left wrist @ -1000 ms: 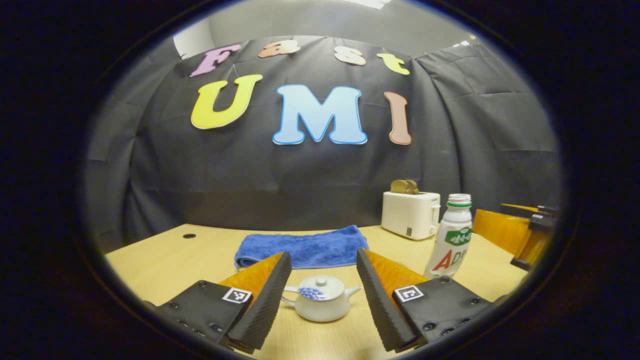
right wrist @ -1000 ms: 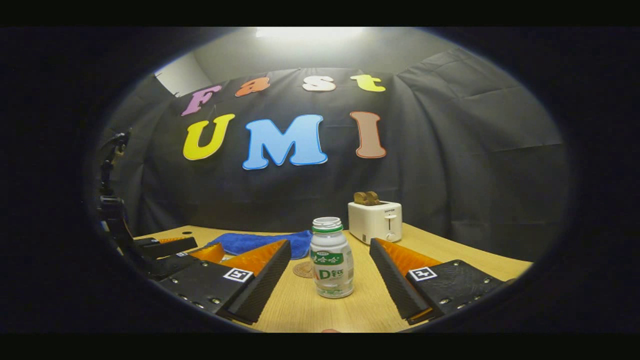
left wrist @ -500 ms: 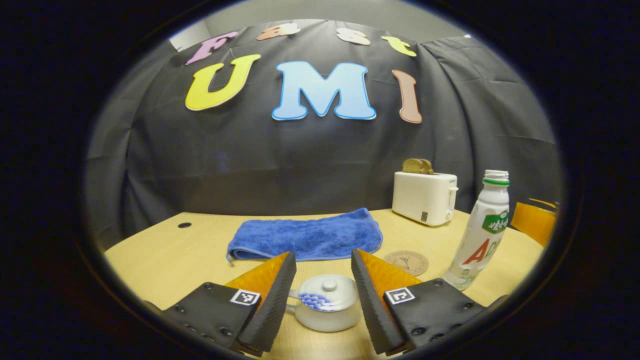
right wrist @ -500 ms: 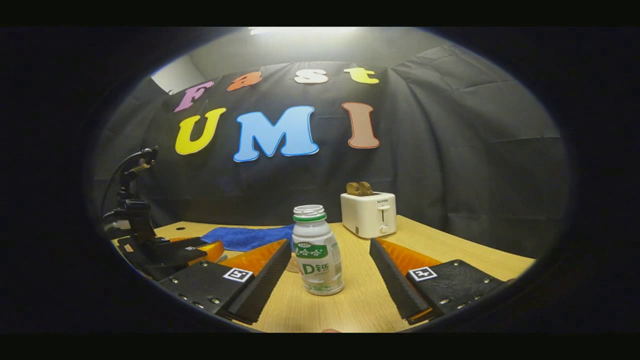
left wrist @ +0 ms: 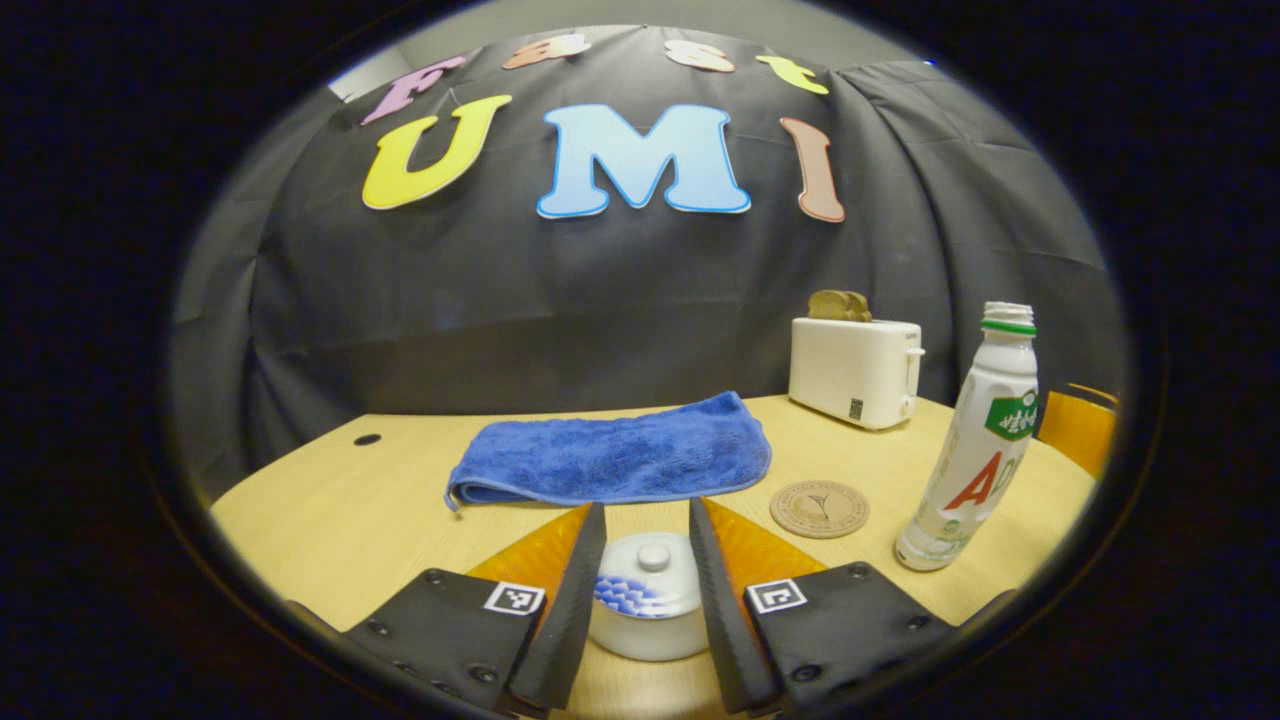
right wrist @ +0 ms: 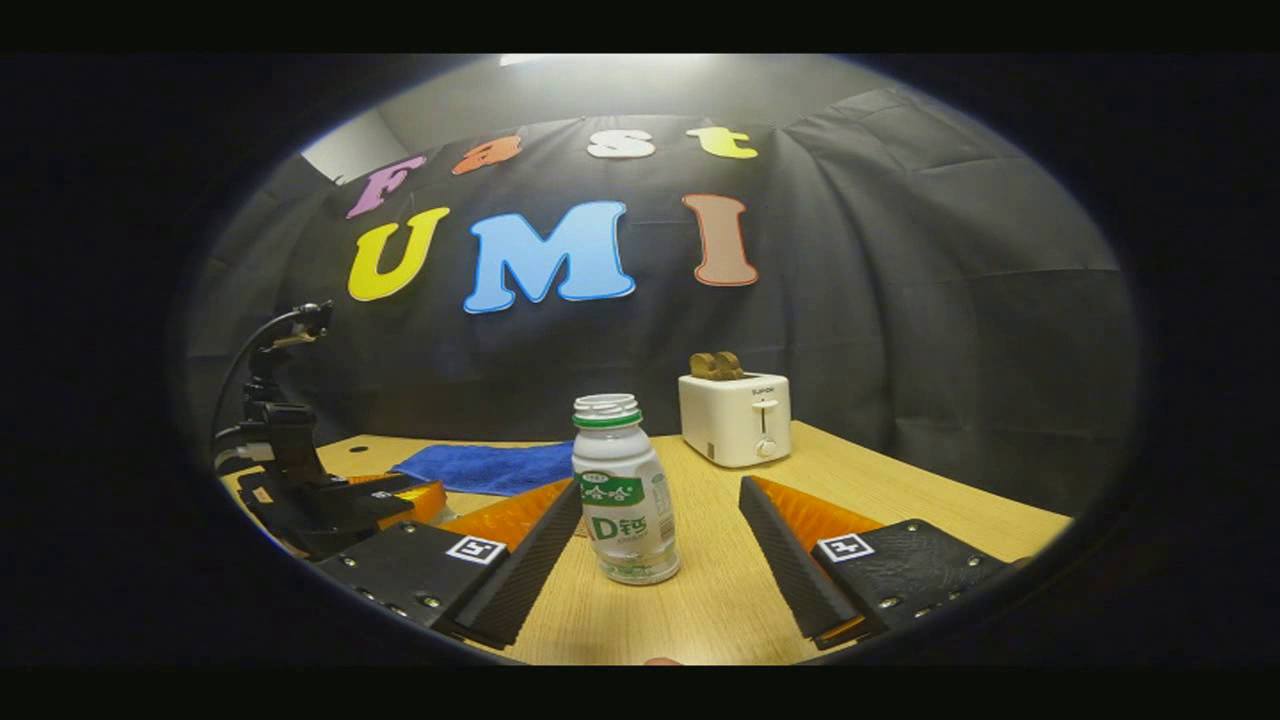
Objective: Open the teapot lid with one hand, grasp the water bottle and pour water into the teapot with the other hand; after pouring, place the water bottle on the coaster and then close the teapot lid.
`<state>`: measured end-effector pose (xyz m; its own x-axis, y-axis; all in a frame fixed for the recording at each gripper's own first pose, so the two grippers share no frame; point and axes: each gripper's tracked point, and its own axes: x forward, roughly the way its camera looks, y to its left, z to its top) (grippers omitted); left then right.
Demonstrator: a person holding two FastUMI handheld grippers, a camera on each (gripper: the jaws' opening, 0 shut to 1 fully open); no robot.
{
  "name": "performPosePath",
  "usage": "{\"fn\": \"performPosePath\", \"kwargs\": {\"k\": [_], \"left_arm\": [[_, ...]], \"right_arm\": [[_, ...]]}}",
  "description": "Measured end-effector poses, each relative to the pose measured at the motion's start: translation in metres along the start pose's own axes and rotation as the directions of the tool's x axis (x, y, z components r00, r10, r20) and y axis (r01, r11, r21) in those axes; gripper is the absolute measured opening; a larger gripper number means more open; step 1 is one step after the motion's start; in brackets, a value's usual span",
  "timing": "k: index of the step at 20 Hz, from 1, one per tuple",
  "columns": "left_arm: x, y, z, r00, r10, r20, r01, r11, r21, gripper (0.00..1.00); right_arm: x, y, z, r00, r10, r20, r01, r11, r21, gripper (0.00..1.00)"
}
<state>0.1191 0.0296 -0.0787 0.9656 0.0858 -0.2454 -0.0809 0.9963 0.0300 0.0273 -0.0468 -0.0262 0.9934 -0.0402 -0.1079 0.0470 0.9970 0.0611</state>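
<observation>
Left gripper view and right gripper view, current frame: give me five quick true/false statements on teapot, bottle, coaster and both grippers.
1. The lid sits on the teapot. True.
2. The water bottle stands on the coaster. False: it stands on the table beside the coaster.
3. The left gripper straddles the teapot. True.
4. The right gripper is shut on the bottle. False: its fingers stand apart, the bottle between them.
5. The bottle is capped. False: its mouth is open.
</observation>
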Motion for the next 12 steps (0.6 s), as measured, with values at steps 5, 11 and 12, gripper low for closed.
{"fn": "performPosePath", "kwargs": {"k": [5, 11, 12], "left_arm": [[0.003, 0.0, 0.004, 1.0, 0.009, 0.003, -0.009, 0.999, 0.032, 0.28], [0.003, 0.002, 0.008, 1.0, -0.005, 0.004, 0.005, 1.0, 0.009, 0.17], [0.002, 0.003, 0.007, 1.0, -0.01, 0.003, 0.01, 1.0, -0.012, 0.17]], "right_arm": [[0.001, 0.0, -0.004, 1.0, 0.003, -0.013, -0.003, 1.0, -0.005, 0.97], [0.006, 0.006, -0.017, 0.998, 0.037, -0.051, -0.037, 0.999, -0.006, 0.98], [0.007, 0.007, -0.018, 0.998, 0.04, -0.057, -0.041, 0.999, -0.009, 0.97]]}}
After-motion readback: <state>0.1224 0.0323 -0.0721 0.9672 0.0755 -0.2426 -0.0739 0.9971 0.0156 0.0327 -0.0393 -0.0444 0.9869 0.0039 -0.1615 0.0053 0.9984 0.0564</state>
